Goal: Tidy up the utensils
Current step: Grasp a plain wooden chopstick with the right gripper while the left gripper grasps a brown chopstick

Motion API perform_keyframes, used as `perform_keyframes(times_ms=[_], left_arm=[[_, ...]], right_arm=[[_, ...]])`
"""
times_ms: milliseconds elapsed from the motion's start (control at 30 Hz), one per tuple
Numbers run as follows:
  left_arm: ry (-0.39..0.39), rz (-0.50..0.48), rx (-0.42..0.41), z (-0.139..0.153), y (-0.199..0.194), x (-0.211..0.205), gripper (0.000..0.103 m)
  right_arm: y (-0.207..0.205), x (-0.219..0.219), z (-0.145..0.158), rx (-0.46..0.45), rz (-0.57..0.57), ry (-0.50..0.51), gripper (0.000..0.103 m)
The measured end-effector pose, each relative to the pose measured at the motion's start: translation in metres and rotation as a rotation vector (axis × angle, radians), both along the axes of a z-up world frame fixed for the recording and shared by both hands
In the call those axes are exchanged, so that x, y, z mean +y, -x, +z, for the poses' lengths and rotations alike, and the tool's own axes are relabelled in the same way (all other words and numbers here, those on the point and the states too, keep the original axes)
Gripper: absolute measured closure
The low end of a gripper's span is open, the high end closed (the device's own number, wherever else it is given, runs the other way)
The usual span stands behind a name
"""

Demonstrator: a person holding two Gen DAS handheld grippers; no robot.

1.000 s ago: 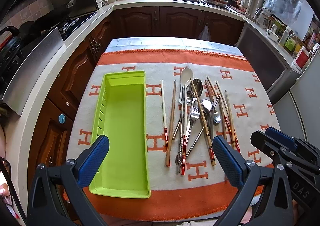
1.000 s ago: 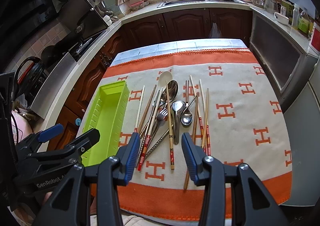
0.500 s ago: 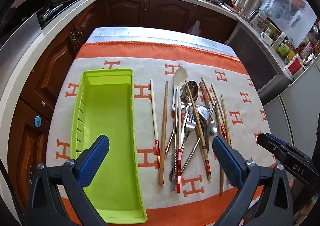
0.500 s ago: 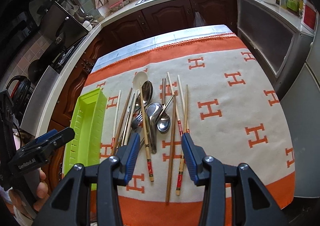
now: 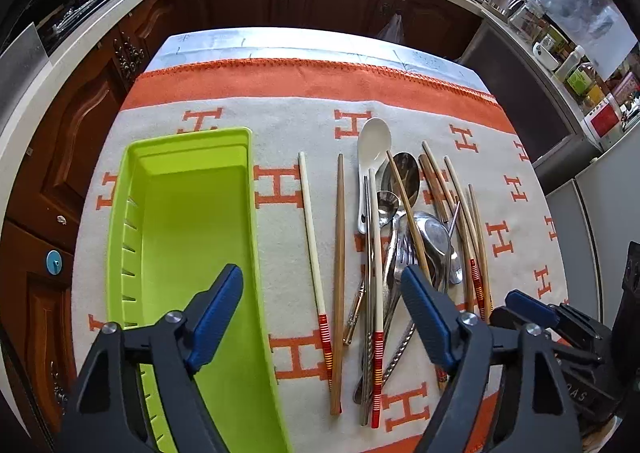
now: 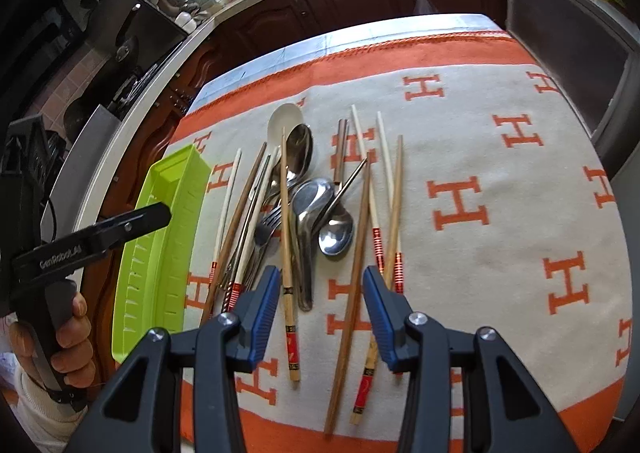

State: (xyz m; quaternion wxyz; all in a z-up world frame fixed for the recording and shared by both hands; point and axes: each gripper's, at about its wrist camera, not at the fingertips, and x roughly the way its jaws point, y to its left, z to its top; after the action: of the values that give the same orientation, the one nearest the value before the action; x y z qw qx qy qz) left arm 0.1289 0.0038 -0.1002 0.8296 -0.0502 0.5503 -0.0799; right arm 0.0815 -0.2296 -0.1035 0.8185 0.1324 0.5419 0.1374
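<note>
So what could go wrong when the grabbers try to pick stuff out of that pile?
The chopsticks and metal spoons lie crossed, so lifting one may drag others along. The right gripper straddles several sticks and might pinch more than one. The green tray is light and could get bumped by the left gripper.

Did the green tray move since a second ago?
No. The green tray lies at the same spot on the H-patterned cloth, just left of the lone pale chopstick. It only looks bigger because the camera came closer.
</note>
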Motion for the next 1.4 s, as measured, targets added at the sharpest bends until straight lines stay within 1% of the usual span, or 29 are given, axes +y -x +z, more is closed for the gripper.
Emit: perform_keyframes(times_ms=[33,100,200,267,333,433,633,667,700,767,833,867,933,1000,1067,1133,1367,1400], left_arm=[[-0.002,-0.005,0.004,-0.002,-0.001,-0.002,0.031],[-0.005,-0.026,0.007,-0.006,-0.001,-0.006,0.034],[-0.018,-0.059,0.008,-0.011,0.001,-0.013,0.036],[-0.03,-0.078,0.004,-0.013,0.002,-0.017,0.04],[-0.039,-0.092,0.003,-0.015,0.003,-0.02,0.042],[-0.032,-0.099,0.001,-0.015,0.003,-0.02,0.044],[-0.013,-0.099,-0.004,-0.014,0.002,-0.016,0.044],[-0.01,-0.1,-0.003,-0.015,0.001,-0.015,0.044],[-0.009,-0.101,-0.005,-0.015,0.001,-0.015,0.046],[-0.01,-0.111,-0.008,-0.015,0.001,-0.016,0.053],[-0.009,-0.124,-0.012,-0.015,0.001,-0.017,0.063],[-0.012,-0.133,-0.014,-0.015,0.0,-0.019,0.066],[-0.016,-0.146,-0.014,-0.016,-0.002,-0.021,0.079],[0.003,-0.154,0.005,-0.02,-0.006,-0.021,0.088],[0.023,-0.156,0.029,-0.026,-0.011,-0.021,0.088],[0.022,-0.157,0.047,-0.032,-0.015,-0.023,0.088],[-0.036,-0.156,0.091,-0.058,-0.018,-0.03,0.088],[-0.058,-0.157,0.077,-0.058,-0.017,-0.033,0.088]], right_arm=[[-0.001,0.005,-0.004,0.006,0.02,0.0,0.06],[0.0,0.014,-0.01,0.011,0.056,-0.001,0.061],[-0.001,0.027,-0.02,0.022,0.114,0.008,0.067],[-0.002,0.035,-0.028,0.035,0.144,0.013,0.071],[-0.005,0.042,-0.035,0.054,0.167,0.012,0.079],[-0.006,0.049,-0.043,0.068,0.19,0.018,0.087],[-0.006,0.06,-0.048,0.05,0.213,0.069,0.089],[-0.006,0.062,-0.048,0.043,0.215,0.077,0.093],[-0.005,0.063,-0.048,0.038,0.215,0.082,0.093],[-0.005,0.061,-0.048,0.028,0.21,0.067,0.094],[-0.005,0.058,-0.046,0.018,0.194,0.041,0.097],[-0.004,0.055,-0.044,0.01,0.186,0.032,0.097],[-0.003,0.05,-0.039,-0.001,0.167,0.012,0.097],[-0.003,0.044,-0.034,-0.01,0.15,-0.014,0.097],[-0.003,0.037,-0.03,-0.016,0.132,-0.033,0.097],[-0.002,0.03,-0.026,-0.024,0.114,-0.048,0.097],[0.0,0.019,-0.016,-0.054,0.089,-0.07,0.097],[0.0,0.018,-0.015,-0.057,0.088,-0.071,0.097]])
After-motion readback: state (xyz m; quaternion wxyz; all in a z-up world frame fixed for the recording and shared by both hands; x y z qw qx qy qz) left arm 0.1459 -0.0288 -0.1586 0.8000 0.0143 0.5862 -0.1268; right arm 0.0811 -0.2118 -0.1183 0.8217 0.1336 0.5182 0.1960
